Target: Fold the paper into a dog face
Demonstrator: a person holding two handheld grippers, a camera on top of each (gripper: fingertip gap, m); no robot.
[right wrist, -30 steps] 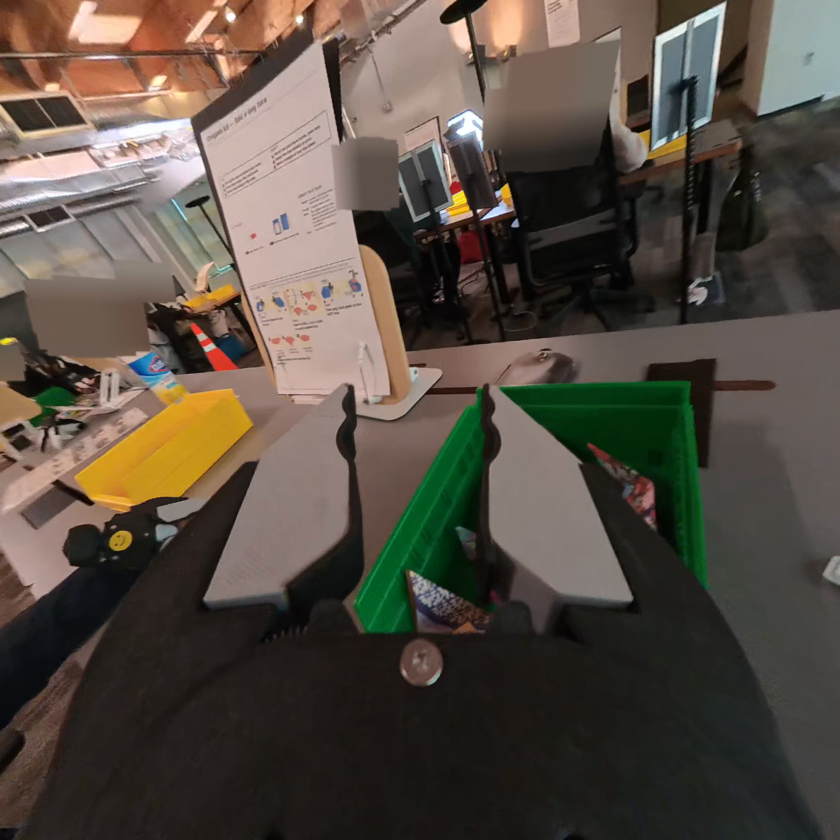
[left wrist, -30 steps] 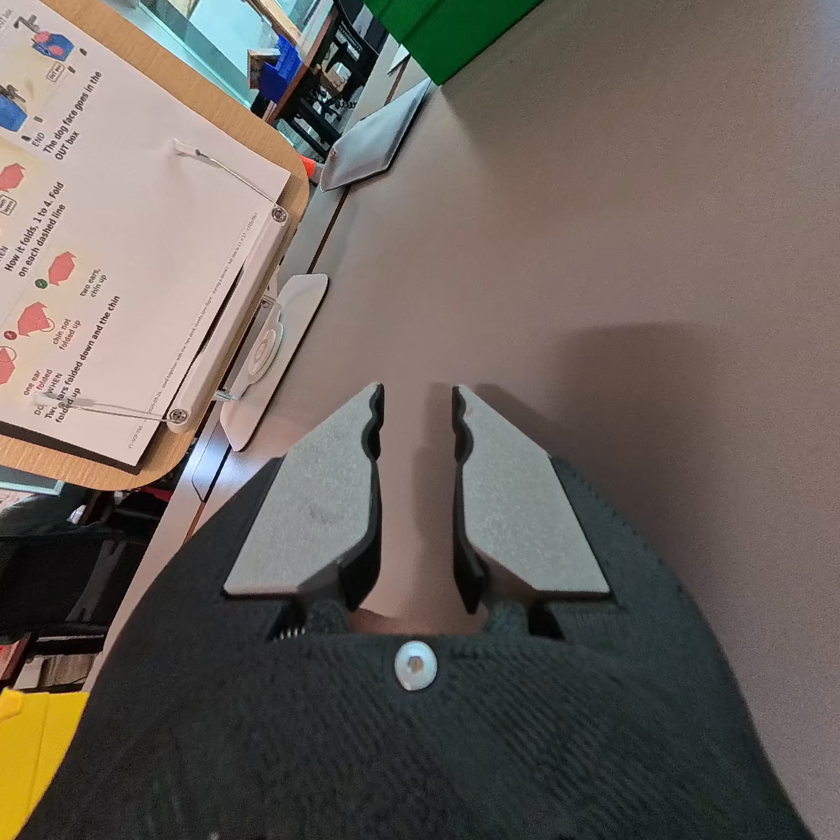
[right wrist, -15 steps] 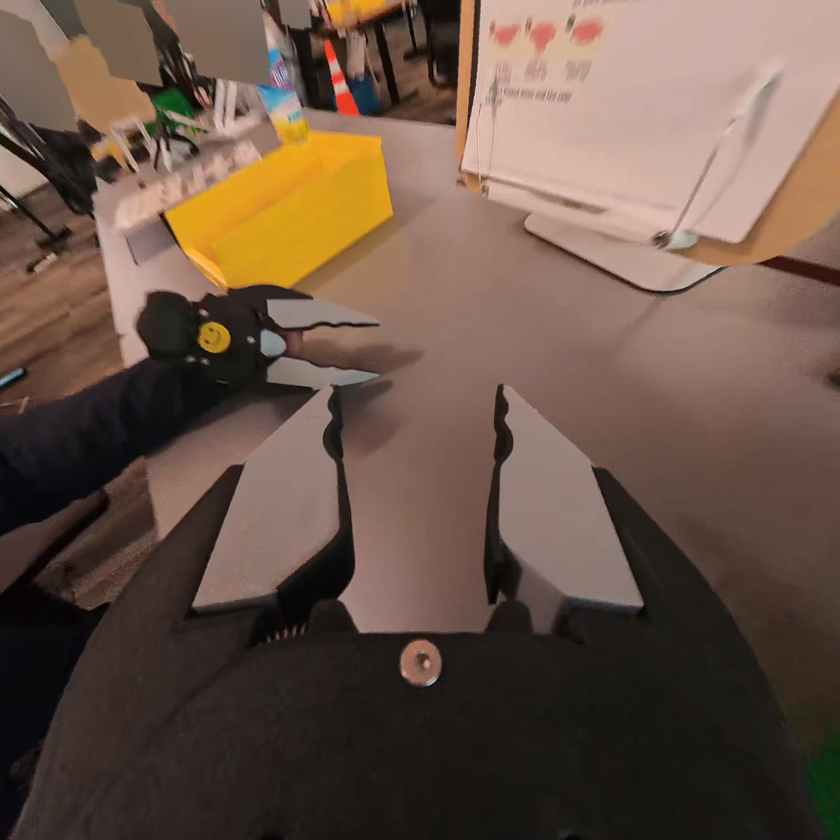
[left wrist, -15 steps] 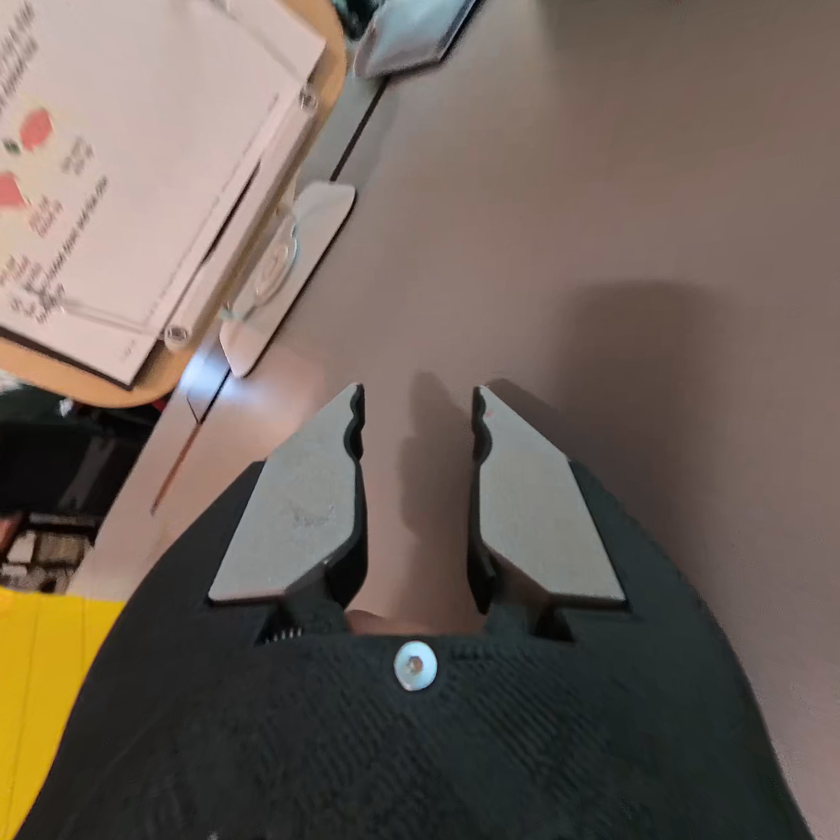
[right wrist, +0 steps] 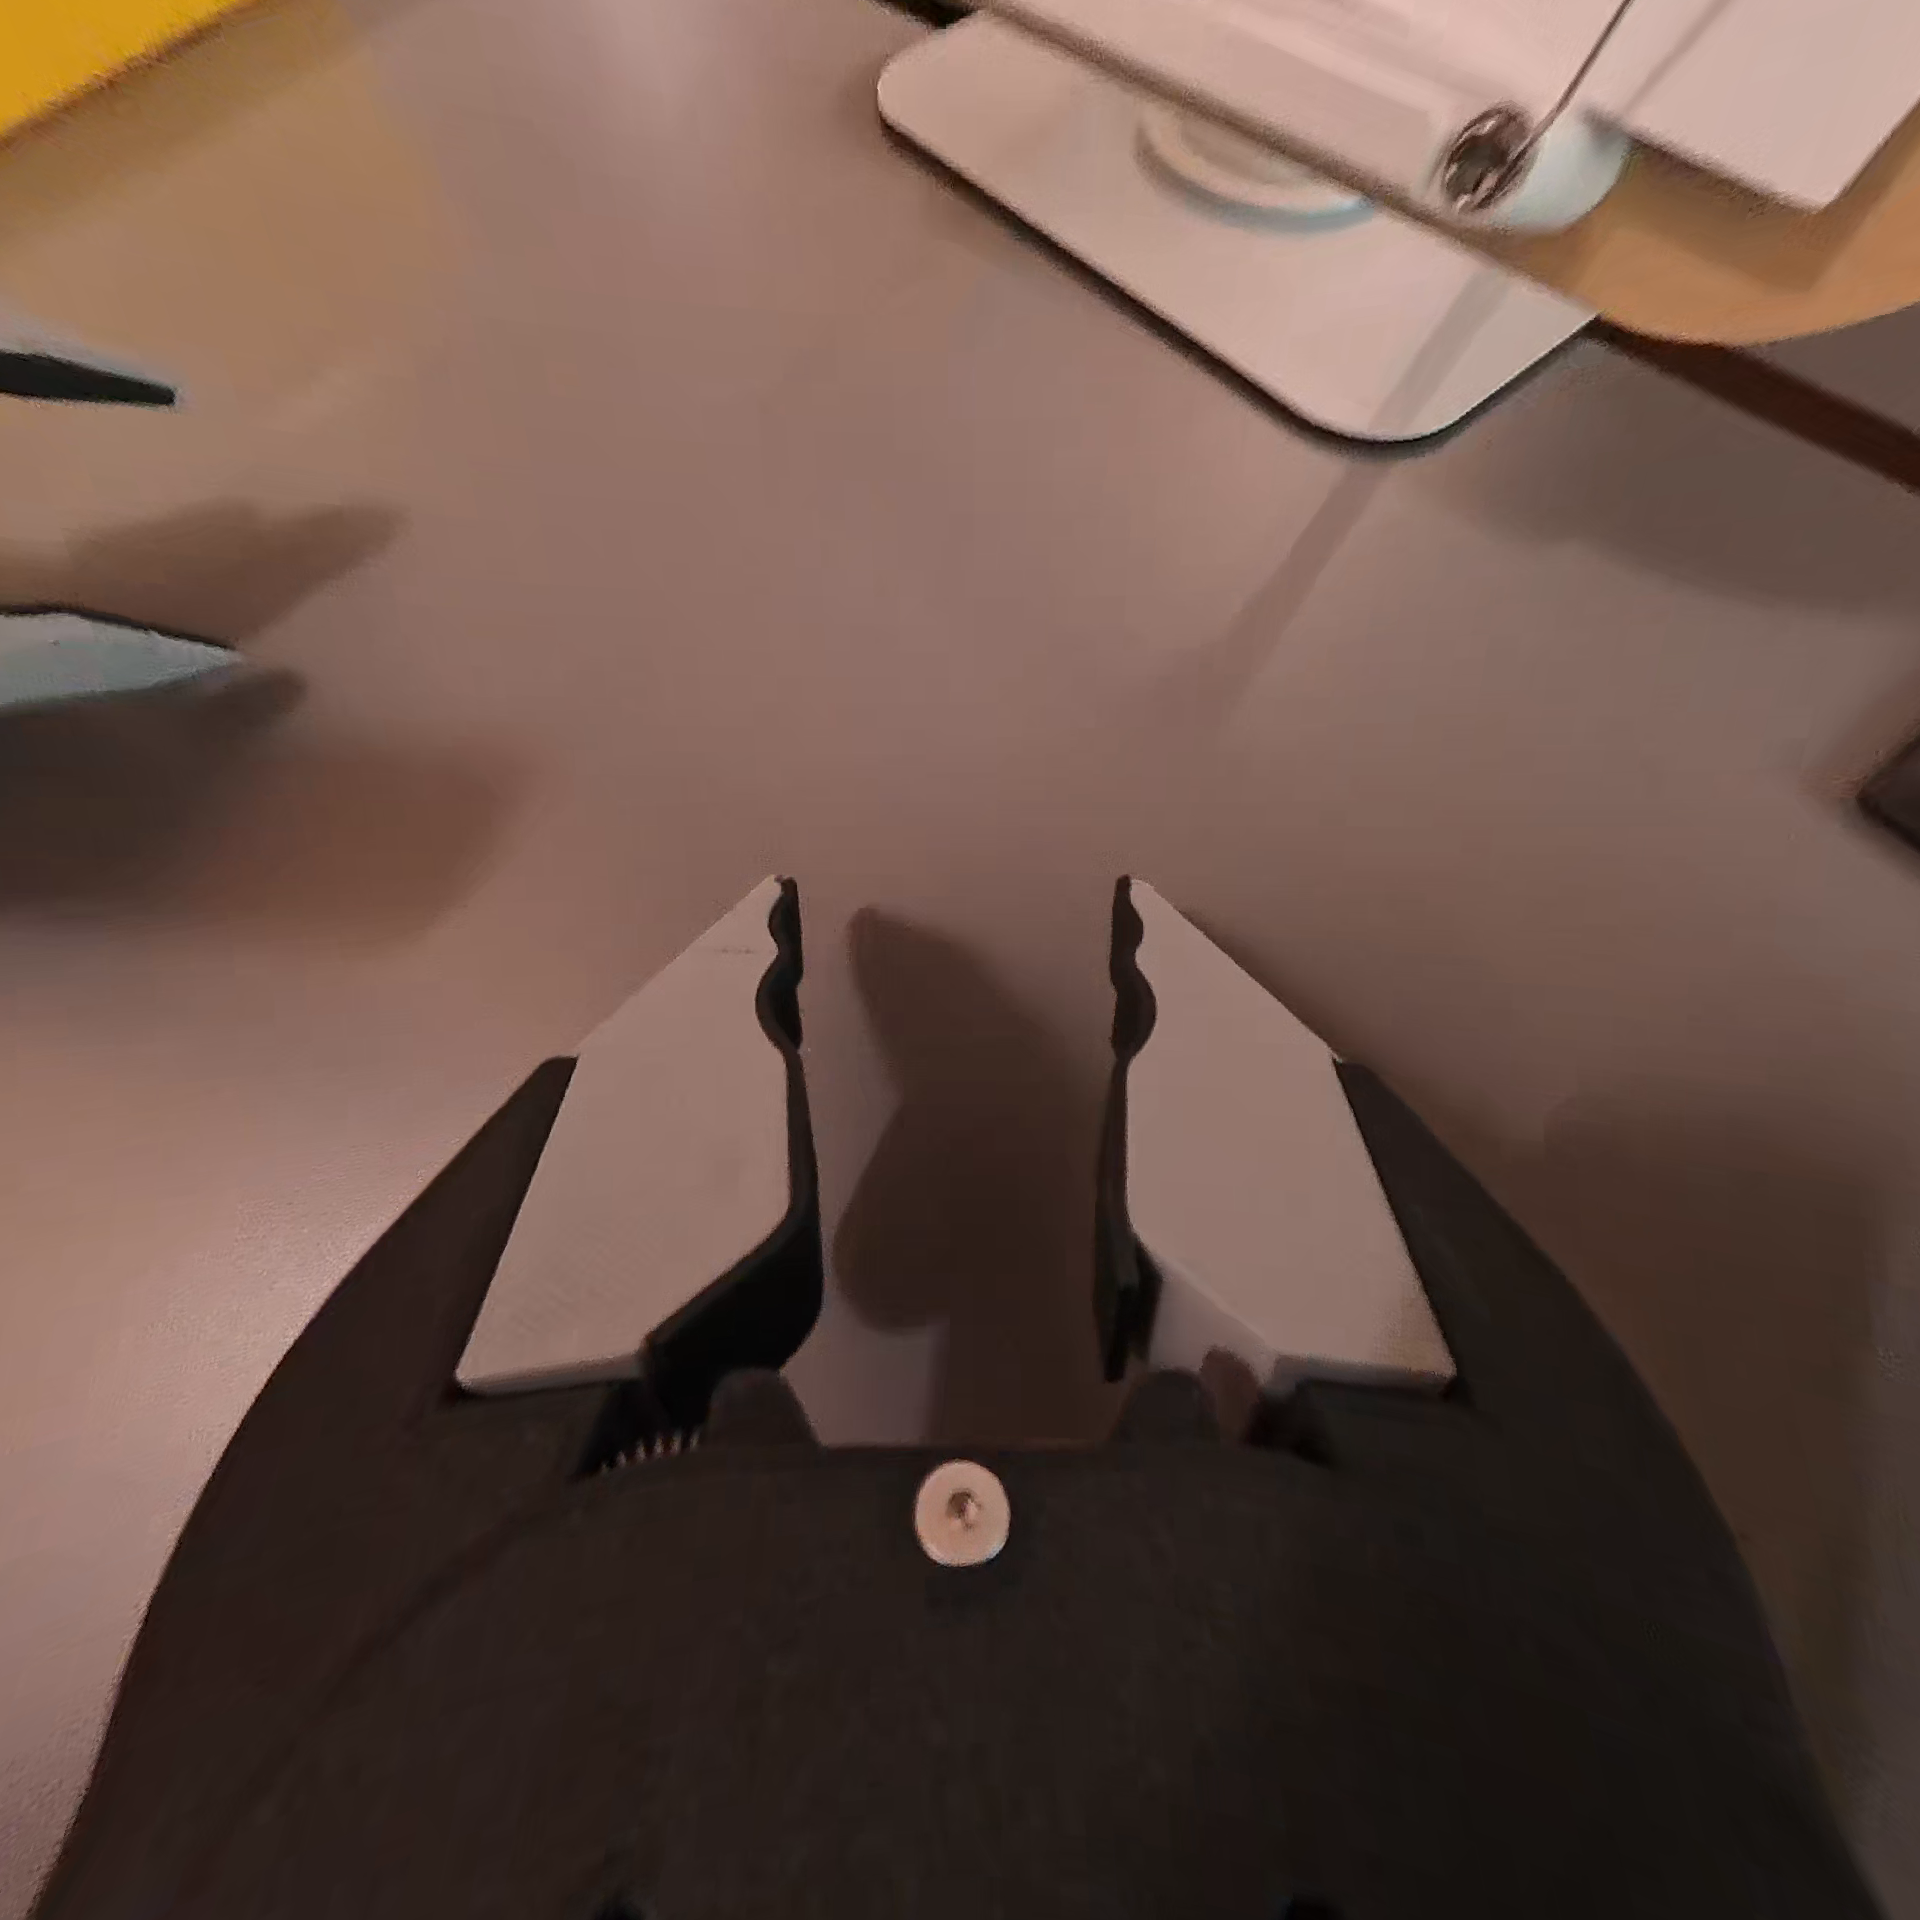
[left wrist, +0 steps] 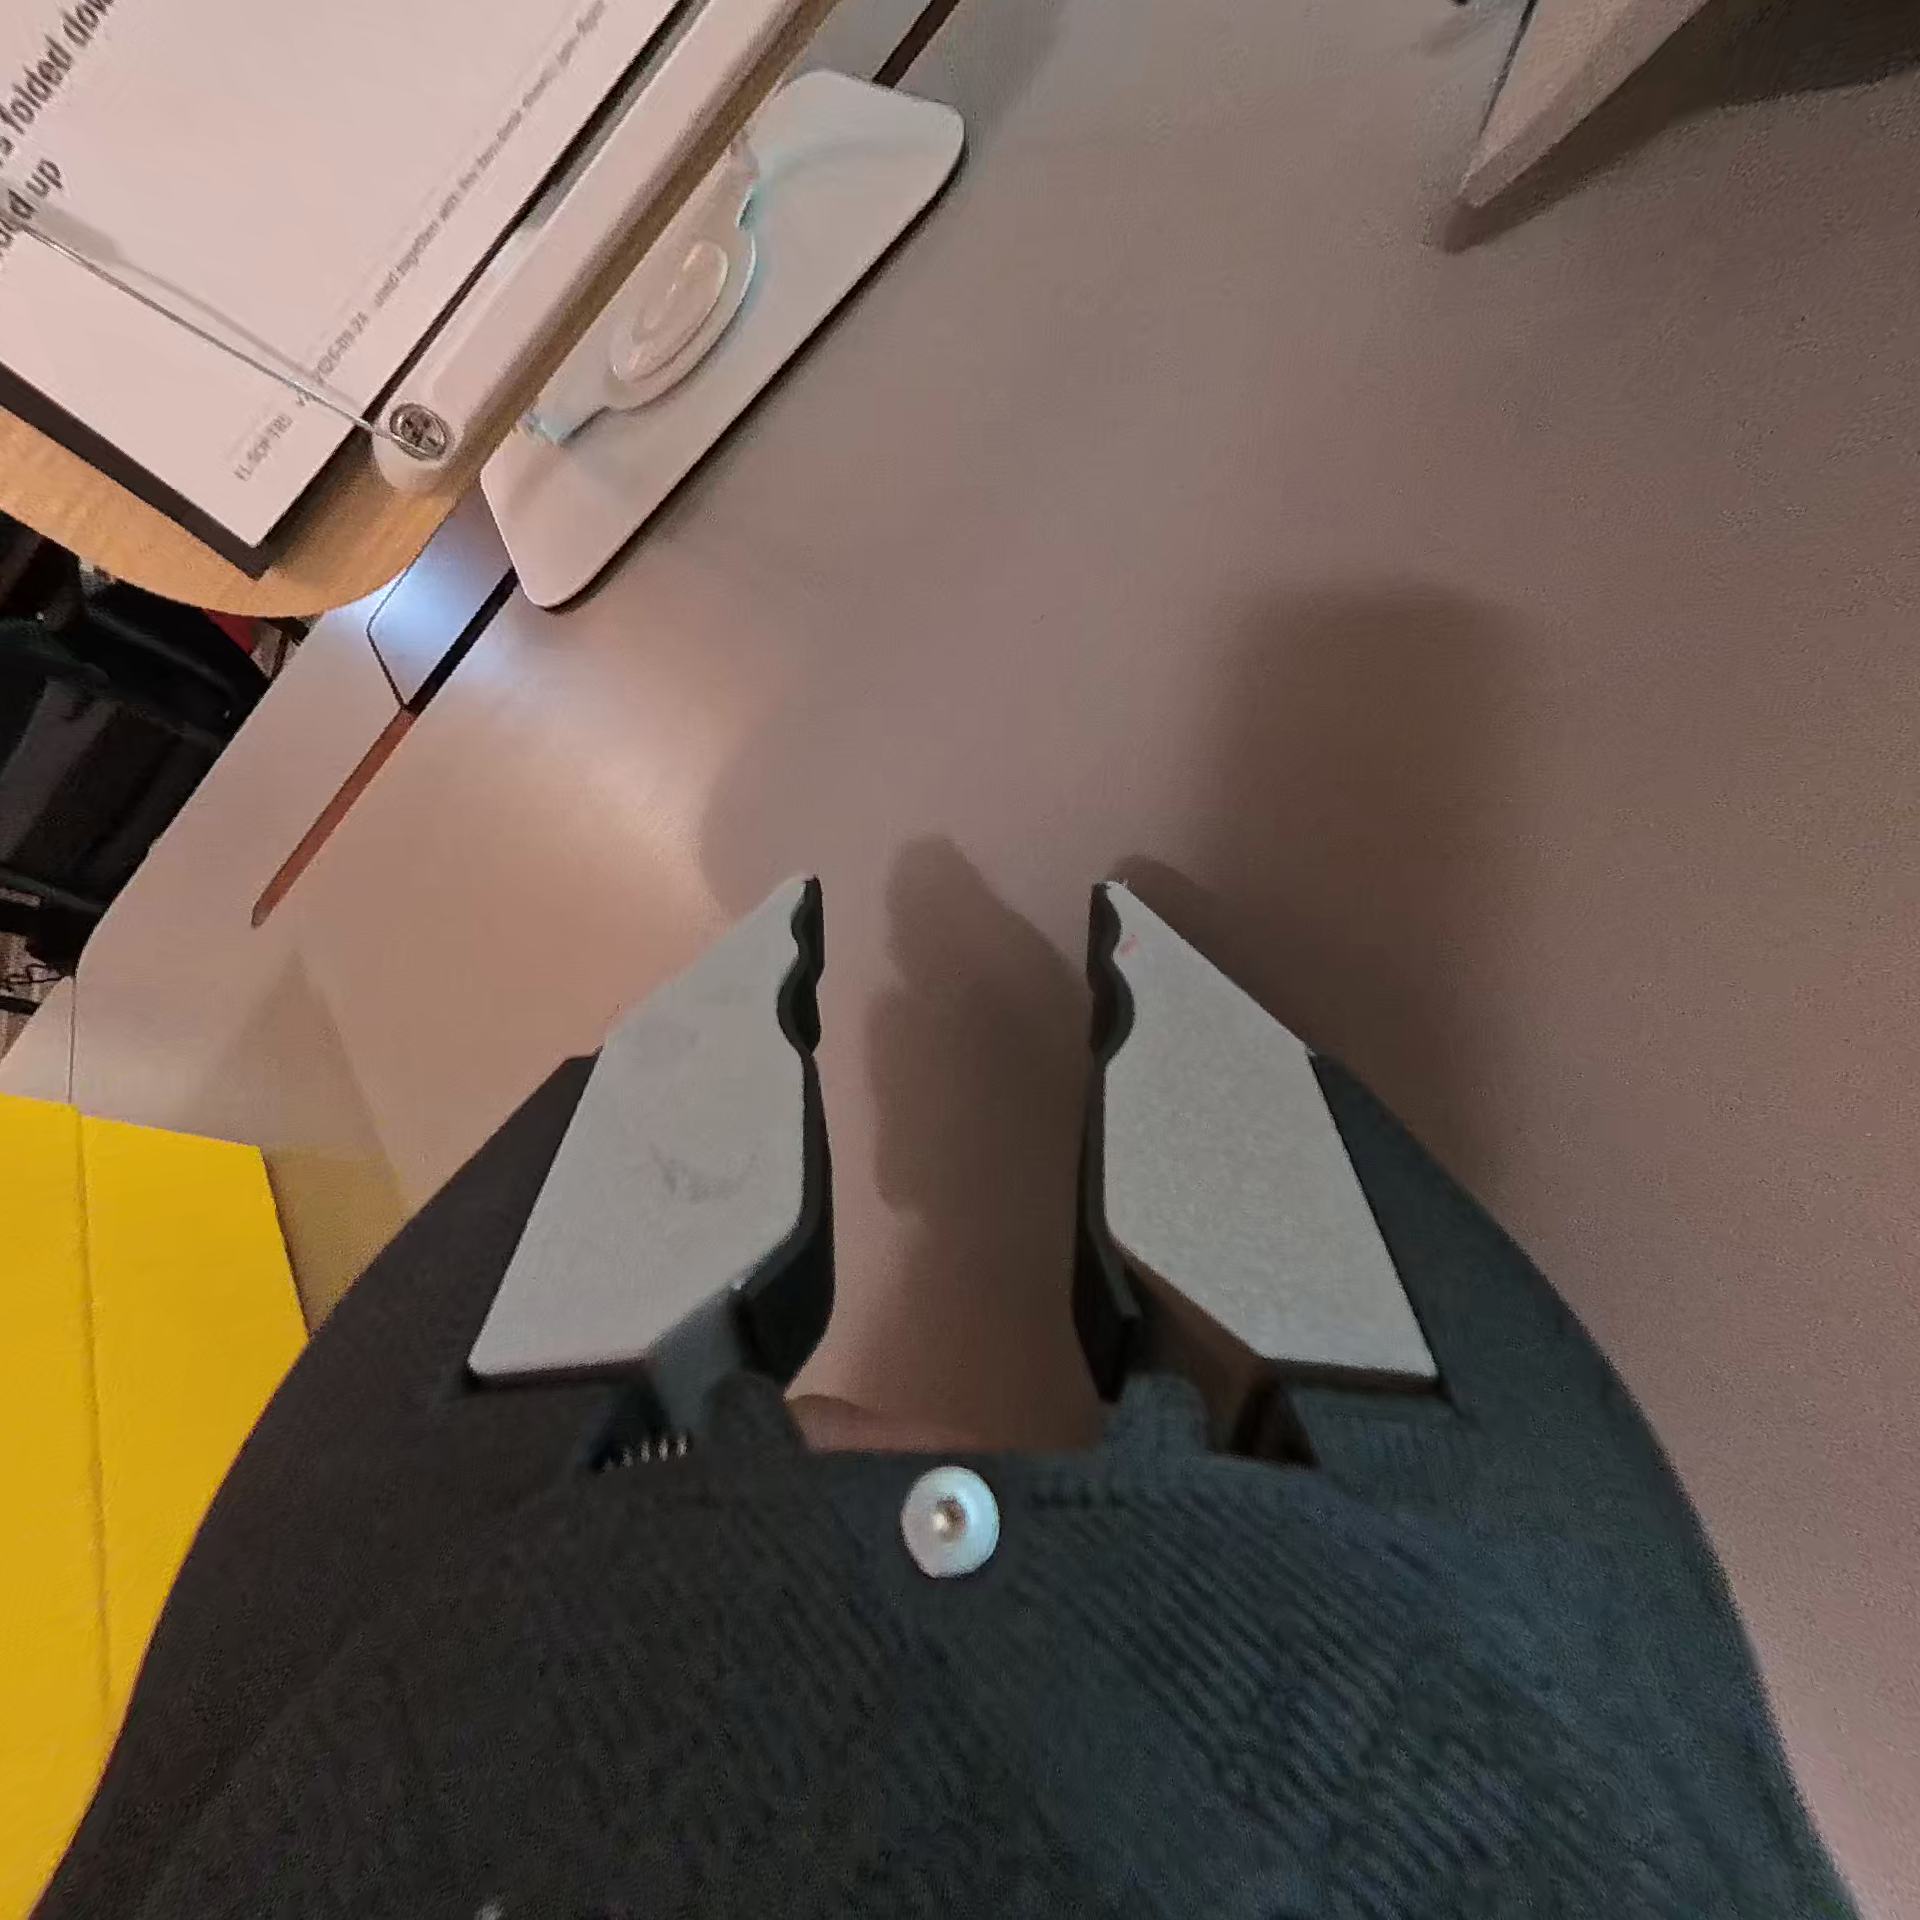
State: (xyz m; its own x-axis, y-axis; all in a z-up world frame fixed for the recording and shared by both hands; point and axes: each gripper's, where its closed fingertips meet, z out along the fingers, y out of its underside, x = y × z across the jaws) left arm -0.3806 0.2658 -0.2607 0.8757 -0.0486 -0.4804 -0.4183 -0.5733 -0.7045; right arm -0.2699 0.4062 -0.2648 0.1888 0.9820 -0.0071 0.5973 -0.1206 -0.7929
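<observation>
No paper to fold shows in either view. My left gripper (left wrist: 954, 904) is open and empty, low over the bare grey-brown table (left wrist: 1455, 727). My right gripper (right wrist: 954, 899) is open and empty too, tilted down over the same table (right wrist: 727, 623). The tips of the left gripper's fingers (right wrist: 94, 665) show blurred at the left edge of the right wrist view. A finger of the right gripper (left wrist: 1621, 94) shows at the top right of the left wrist view.
A wooden stand with a printed instruction sheet (left wrist: 270, 208) on a white base plate (left wrist: 727, 343) stands at the table's far side; the base plate also shows in the right wrist view (right wrist: 1226, 270). A yellow bin (left wrist: 114, 1403) sits at the left.
Both grippers have tilted down and dropped toward the table. The right one swung left away from the green bin. The left jaws have opened wider.
</observation>
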